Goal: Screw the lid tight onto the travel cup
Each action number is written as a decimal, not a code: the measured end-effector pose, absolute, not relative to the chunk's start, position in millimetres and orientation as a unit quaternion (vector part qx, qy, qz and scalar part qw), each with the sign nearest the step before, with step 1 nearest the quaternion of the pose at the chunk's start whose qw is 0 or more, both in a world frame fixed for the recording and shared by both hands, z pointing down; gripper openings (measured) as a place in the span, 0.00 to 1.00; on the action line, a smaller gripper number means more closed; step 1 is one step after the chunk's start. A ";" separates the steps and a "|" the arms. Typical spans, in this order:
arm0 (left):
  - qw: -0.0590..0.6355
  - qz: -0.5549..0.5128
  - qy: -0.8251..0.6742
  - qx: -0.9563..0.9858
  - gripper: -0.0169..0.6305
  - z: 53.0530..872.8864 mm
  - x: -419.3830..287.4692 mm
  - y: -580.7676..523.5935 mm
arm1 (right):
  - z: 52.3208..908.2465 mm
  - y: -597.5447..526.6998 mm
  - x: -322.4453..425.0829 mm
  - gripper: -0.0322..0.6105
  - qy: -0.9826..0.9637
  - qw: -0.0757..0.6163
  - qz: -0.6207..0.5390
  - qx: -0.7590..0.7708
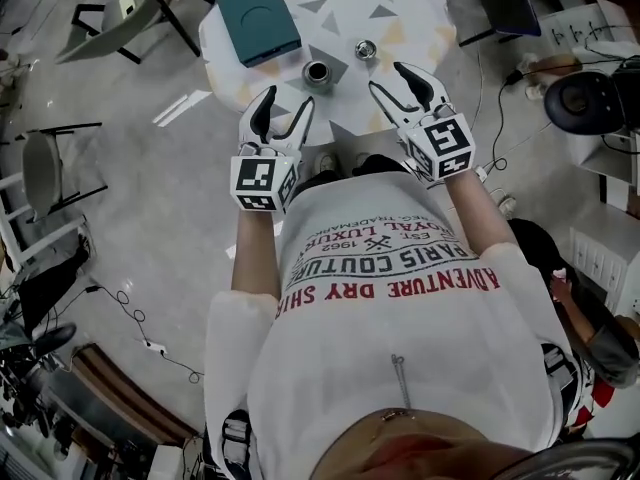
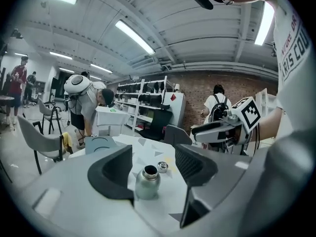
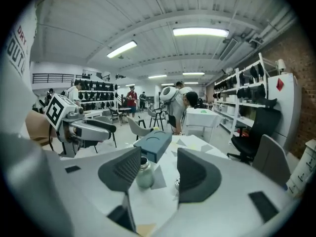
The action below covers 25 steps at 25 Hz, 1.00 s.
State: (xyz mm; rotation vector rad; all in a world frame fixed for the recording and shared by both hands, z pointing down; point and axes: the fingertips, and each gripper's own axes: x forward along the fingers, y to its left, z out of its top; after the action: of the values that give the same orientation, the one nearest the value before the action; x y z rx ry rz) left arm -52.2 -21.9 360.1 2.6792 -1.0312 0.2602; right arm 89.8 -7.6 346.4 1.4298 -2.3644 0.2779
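Right, pre-grasp: left gripper point(image 1: 288, 106) and right gripper point(image 1: 392, 80) both hang open and empty by the desk point(image 1: 405, 13); next, steady the travel cup point(image 1: 317, 72), then fetch the lid point(image 1: 366, 49)

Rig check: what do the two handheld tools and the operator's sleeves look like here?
Left tool and right tool match: white bodies and two curved jaws with black ribbed pads. Each carries a white cube with black square markers at the rear. The operator wears a white short-sleeved T-shirt with red and dark lettering.
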 end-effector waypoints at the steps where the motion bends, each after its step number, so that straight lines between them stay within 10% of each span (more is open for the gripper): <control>1: 0.132 0.092 -0.353 0.922 0.43 365.8 -49.4 -25.9 | 353.1 -13.9 91.7 0.37 -0.838 0.189 0.104 0.501; 25: 0.164 0.212 -0.337 0.902 0.64 524.6 13.1 -51.7 | 546.2 -96.1 126.5 0.44 -0.838 0.474 0.126 0.241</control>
State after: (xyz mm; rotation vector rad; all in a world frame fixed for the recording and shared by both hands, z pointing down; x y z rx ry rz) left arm 13.1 -51.7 524.6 2.5724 -0.9606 0.6055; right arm 126.5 -96.1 546.2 0.5892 -2.0495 0.3081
